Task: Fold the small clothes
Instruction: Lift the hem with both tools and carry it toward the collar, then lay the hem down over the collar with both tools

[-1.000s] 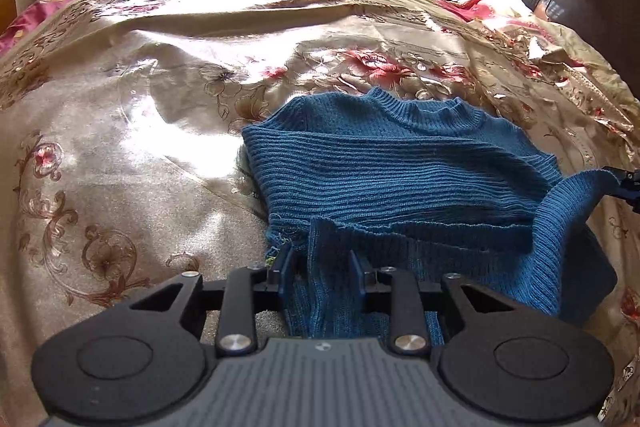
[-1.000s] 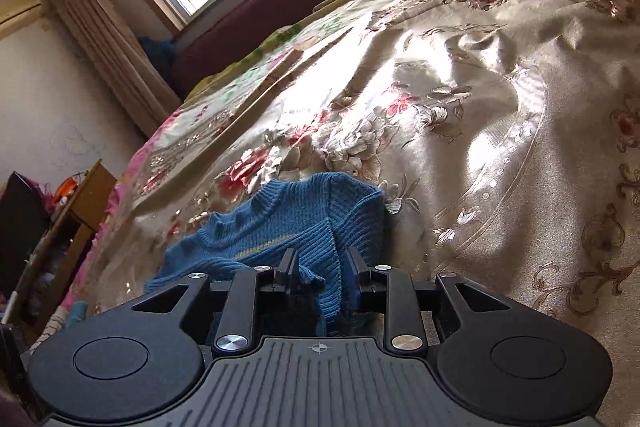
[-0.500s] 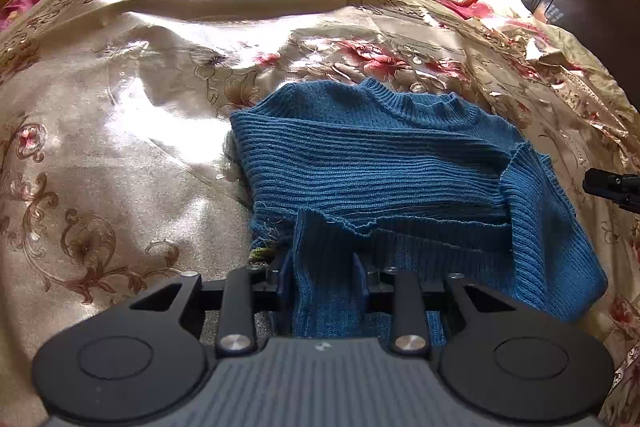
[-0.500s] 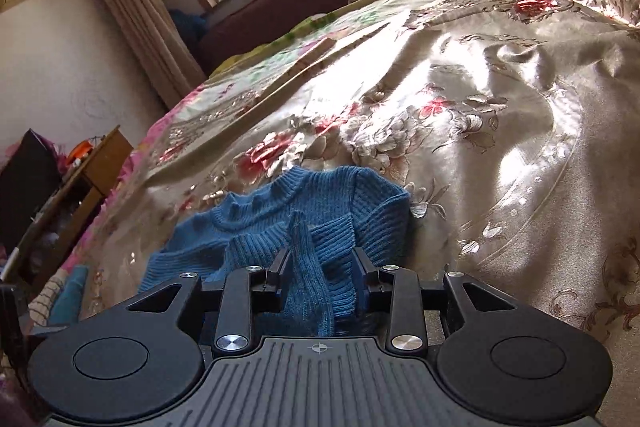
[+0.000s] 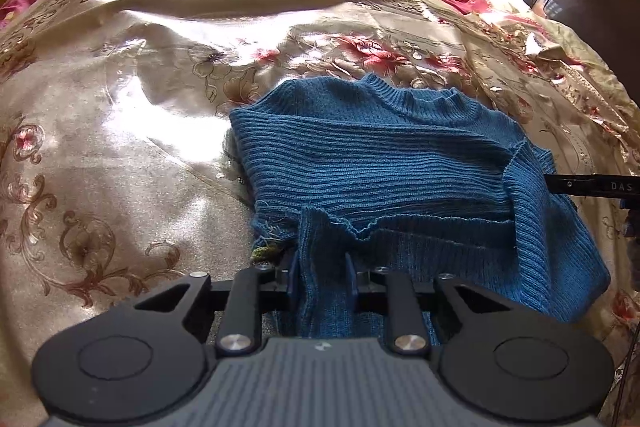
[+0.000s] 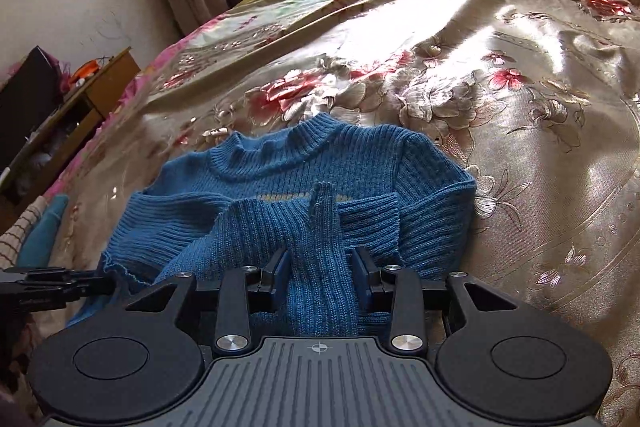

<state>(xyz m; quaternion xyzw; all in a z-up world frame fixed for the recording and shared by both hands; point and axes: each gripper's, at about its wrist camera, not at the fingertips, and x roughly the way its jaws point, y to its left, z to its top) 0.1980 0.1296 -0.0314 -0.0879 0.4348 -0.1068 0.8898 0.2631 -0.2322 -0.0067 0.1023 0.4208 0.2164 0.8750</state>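
While you hold both tools low over the bed, the blue sweater (image 5: pixel 384 163) lies on the floral bedspread (image 5: pixel 120 147), a small ribbed knit with a round collar at its far edge. Its sleeves are folded in across the body, and from the right wrist view a pale yellowish stripe shows on the chest between them. Loose greenish threads hang at the hem corner near your left tool.

White letters reading "DAS" show on the black bar of your right gripper where it enters the left wrist view at the right edge; the rest of the word is cut off.

Your left gripper (image 5: pixel 322 273) sits at the near hem of the sweater, and its jaws have just been closing, with a fold of the knit between them and the blue pads pressing on it. Your right gripper (image 6: pixel 320 273) is at the near right side of the garment; a raised ridge of knit stands between its pads, which stand wider, touching the cloth on both sides.
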